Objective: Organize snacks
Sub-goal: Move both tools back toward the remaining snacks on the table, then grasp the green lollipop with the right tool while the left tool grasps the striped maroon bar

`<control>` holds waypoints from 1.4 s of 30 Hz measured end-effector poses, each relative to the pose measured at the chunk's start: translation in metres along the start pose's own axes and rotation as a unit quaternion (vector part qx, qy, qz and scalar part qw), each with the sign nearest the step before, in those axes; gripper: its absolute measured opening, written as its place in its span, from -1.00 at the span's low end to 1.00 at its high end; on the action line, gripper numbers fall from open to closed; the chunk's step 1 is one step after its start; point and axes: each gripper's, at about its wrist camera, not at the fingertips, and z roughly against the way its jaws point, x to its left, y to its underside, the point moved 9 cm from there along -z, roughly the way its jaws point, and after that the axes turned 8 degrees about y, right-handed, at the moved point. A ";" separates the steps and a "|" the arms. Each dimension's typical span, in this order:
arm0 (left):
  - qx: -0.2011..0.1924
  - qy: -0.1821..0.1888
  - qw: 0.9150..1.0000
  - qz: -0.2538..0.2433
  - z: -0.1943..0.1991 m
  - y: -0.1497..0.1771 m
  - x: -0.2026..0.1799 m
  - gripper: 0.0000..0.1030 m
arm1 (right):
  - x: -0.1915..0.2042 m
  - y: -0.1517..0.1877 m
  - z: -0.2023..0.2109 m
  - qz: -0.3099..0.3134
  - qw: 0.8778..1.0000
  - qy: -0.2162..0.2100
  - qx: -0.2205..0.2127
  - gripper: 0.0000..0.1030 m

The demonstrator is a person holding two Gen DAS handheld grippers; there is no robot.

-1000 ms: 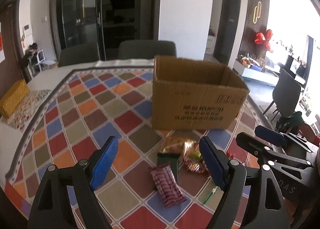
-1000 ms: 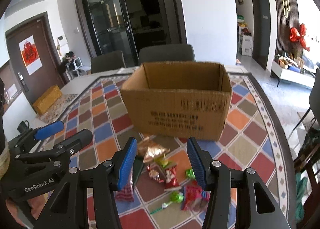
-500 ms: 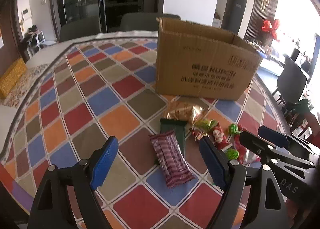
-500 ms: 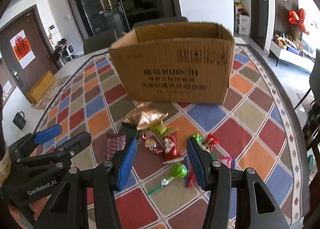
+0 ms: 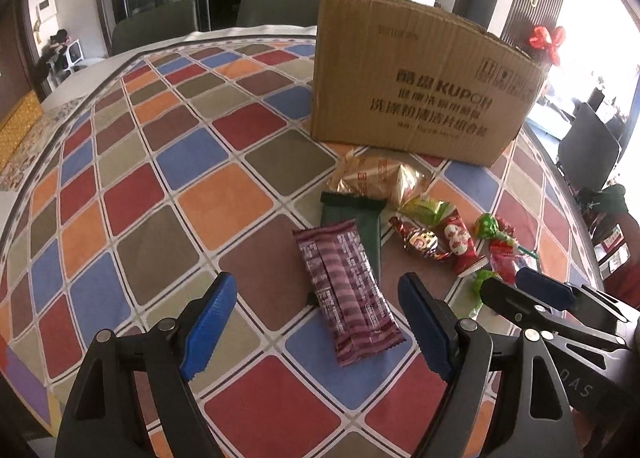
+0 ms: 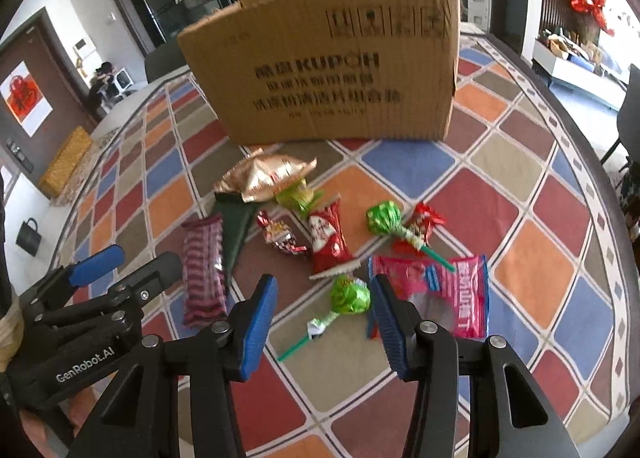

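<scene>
Several snacks lie on the chequered tablecloth in front of an open cardboard box point(image 5: 420, 98) point(image 6: 340, 70). My left gripper point(image 5: 314, 294) hangs open over a maroon striped pack point(image 5: 348, 290), which lies between its fingers without touching them. A dark green pack point(image 5: 360, 218) and a gold pack point(image 5: 376, 178) lie beyond it. My right gripper point(image 6: 323, 290) hovers low with its jaws closing. A green lollipop point(image 6: 350, 294) lies on the cloth between them, and the pads are clear of it. A pink pack point(image 6: 448, 290), a red candy pack point(image 6: 328, 242) and a second green lollipop point(image 6: 384, 218) are close by.
Grey chairs point(image 5: 276, 6) stand behind the round table, and a dark chair point(image 5: 588, 154) is at its right. The table's edge point(image 6: 592, 162) curves close on the right. Bare cloth stretches to the left of the snacks point(image 5: 140, 178).
Both grippers have sunk toward the snacks and tipped further down, so the box now looms taller. The right gripper's jaws have narrowed a little. The snacks have not moved.
</scene>
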 end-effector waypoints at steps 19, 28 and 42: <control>0.028 -0.008 1.000 -0.009 -0.041 0.005 0.005 0.57 | 0.004 0.011 -0.030 0.012 0.999 0.009 0.033 -0.29; 0.031 0.006 0.999 -0.011 -0.048 0.006 0.001 0.27 | 0.012 0.014 -0.036 0.019 0.999 0.011 0.035 -0.32; 0.033 0.035 0.999 -0.008 -0.030 0.013 -0.003 -0.27 | 0.016 0.015 -0.026 0.020 0.999 -0.008 0.025 -0.47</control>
